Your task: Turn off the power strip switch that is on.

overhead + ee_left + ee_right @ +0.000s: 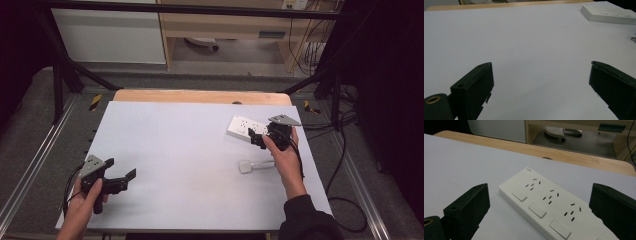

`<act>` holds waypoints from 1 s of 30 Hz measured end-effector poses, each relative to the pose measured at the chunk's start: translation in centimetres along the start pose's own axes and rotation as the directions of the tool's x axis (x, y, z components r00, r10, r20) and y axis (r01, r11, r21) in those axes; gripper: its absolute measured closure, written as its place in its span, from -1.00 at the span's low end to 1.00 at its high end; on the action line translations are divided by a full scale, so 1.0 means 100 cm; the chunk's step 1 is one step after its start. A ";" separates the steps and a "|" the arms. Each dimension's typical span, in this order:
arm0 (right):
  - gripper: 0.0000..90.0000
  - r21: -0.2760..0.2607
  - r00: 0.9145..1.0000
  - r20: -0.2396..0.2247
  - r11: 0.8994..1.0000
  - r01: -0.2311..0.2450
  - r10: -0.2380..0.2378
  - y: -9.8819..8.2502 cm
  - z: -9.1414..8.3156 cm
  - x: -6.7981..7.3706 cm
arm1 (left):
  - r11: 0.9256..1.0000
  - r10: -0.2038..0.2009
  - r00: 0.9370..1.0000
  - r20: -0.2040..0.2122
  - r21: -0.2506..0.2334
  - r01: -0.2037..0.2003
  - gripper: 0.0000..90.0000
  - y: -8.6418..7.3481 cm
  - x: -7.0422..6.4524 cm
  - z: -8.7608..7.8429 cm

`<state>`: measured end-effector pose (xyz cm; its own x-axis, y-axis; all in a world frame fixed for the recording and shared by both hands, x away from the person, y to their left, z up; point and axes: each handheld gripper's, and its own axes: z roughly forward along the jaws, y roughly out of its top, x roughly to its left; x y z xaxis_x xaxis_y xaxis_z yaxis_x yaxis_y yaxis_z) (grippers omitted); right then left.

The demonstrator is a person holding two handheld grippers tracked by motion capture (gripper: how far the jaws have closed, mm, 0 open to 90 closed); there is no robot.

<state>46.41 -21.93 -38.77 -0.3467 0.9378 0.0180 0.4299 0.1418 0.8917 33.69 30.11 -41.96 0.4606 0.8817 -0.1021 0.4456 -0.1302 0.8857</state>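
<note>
While both grippers' jaws stand wide apart, the right gripper (pixel 257 137) hangs over the power strip (pixel 549 205) near the table's (pixel 190 150) right edge, holding nothing

A white power strip (pixel 549 205) is seen, marked with rows of small dark socket slots and plain white rocker switches (pixel 537 210); a tiny dark logo is printed near one corner. A white plug (pixel 245 166) with a pale cable is seen in the high view. The table (pixel 175 150) is covered by a pale, faintly bluish-white sheet, and a light wooden edge is left showing at the far side. Both the left gripper (pixel 121 175) and the right gripper (pixel 254 137) are coloured black, each topped by a grey plate. A brass-coloured ring is set into each gripper's body. A black sleeve (pixel 305 217) is worn.
</note>
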 end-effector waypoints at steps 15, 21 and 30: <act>-0.89 -0.036 0.998 -0.067 0.999 -0.007 0.005 0.008 -0.027 -0.002 | 1.000 -0.004 1.000 0.002 -0.003 0.004 -0.88 0.000 0.000 -0.002; -0.88 -0.051 0.997 -0.082 0.999 0.000 -0.004 0.008 -0.037 -0.001 | 1.000 -0.005 1.000 0.011 -0.005 0.005 -0.88 0.000 -0.002 -0.004; -0.89 -0.084 0.996 -0.089 0.997 -0.003 -0.004 0.004 -0.060 -0.006 | 1.000 -0.021 1.000 0.011 -0.015 0.021 -0.88 0.000 -0.002 -0.010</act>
<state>41.78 -24.31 -35.69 -0.4212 0.9053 0.0543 0.3599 0.1119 0.9263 32.81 30.43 -41.47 0.4593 0.8794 -0.1255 0.4441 -0.1049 0.8898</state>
